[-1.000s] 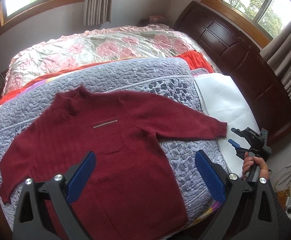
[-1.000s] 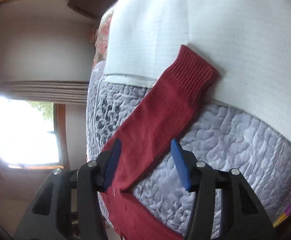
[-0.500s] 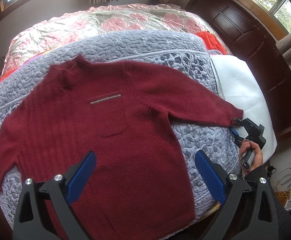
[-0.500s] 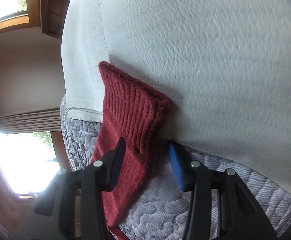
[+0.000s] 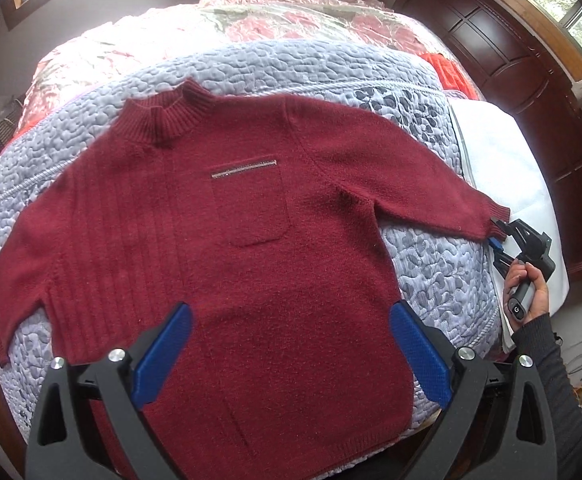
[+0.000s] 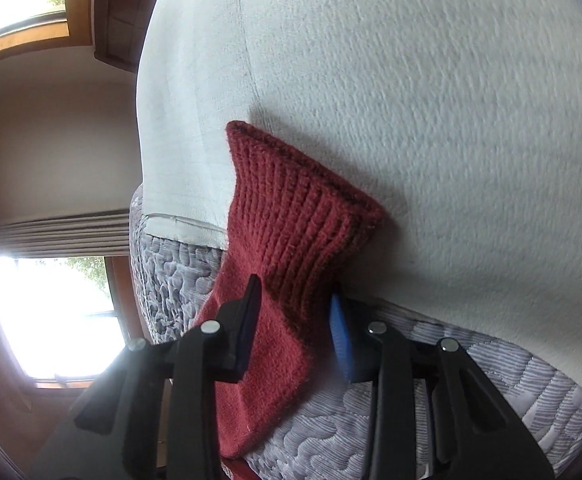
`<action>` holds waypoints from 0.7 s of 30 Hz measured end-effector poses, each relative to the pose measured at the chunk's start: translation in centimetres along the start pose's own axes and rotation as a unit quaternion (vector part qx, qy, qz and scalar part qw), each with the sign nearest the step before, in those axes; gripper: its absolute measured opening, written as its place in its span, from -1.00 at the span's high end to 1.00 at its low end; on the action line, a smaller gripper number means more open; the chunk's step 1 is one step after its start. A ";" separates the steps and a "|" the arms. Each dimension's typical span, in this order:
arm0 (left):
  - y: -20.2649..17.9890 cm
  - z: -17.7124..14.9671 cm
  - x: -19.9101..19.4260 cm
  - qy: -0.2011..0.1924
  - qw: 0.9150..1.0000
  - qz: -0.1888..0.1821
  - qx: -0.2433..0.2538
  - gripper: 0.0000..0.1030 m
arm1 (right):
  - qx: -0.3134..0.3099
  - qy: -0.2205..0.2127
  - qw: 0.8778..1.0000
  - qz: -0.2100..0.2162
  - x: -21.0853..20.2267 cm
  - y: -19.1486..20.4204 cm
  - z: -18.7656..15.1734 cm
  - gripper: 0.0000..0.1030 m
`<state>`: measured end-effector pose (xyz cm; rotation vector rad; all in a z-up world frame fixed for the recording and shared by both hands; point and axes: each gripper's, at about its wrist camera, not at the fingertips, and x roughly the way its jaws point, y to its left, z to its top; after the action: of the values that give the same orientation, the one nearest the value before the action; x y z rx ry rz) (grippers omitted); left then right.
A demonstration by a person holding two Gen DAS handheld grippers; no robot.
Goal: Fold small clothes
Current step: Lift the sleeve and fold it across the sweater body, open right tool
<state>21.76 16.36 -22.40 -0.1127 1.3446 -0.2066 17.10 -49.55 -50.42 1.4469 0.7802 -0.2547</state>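
I've got the red sweater (image 5: 259,248) spread face up on the bed (image 5: 431,264), collar toward the far side, hem at the near edge, both sleeves out flat. My right tool (image 6: 295,320) is at the right-hand sleeve cuff (image 6: 303,216), over by the bed's right edge where the grey quilt meets the white sheet (image 6: 431,100). The fingers sit either side of the sleeve just behind the ribbed cuff, closed in on the knit; I judge it pinched, though the contact on the blue pad side is partly hidden by the fabric. To do this fold well, I want a firm bite through both layers of the sleeve, then lift only a little and carry the cuff across the chest toward the pocket (image 5: 251,208), keeping the sleeve straight so the crease falls at the shoulder seam and the body doesn't drag. My left tool (image 5: 287,356) hangs wide open above the lower middle of the sweater, holding nothing, not touching that I can see; it could press the body down if the knit starts to slide. Knit is stretchy, so slow and low.
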 end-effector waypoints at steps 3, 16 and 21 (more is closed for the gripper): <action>0.7 -0.2 -0.3 -0.002 1.000 -0.005 -0.008 -0.92 | -0.025 -0.008 1.000 0.000 -0.9 1.6 -0.4 0.79; 9.2 -2.2 -4.2 -0.026 0.986 -0.077 -0.148 -0.92 | -0.250 -0.055 0.967 0.006 -8.3 19.9 -8.0 0.80; 12.4 -3.1 -6.4 -0.049 0.981 -0.070 -0.175 -0.92 | -0.322 -0.055 0.945 0.005 -8.5 25.2 -12.3 0.80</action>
<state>18.41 30.00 -19.47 -0.5087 1.2652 -0.0805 22.01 -36.71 -24.54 0.8106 0.6789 -0.0568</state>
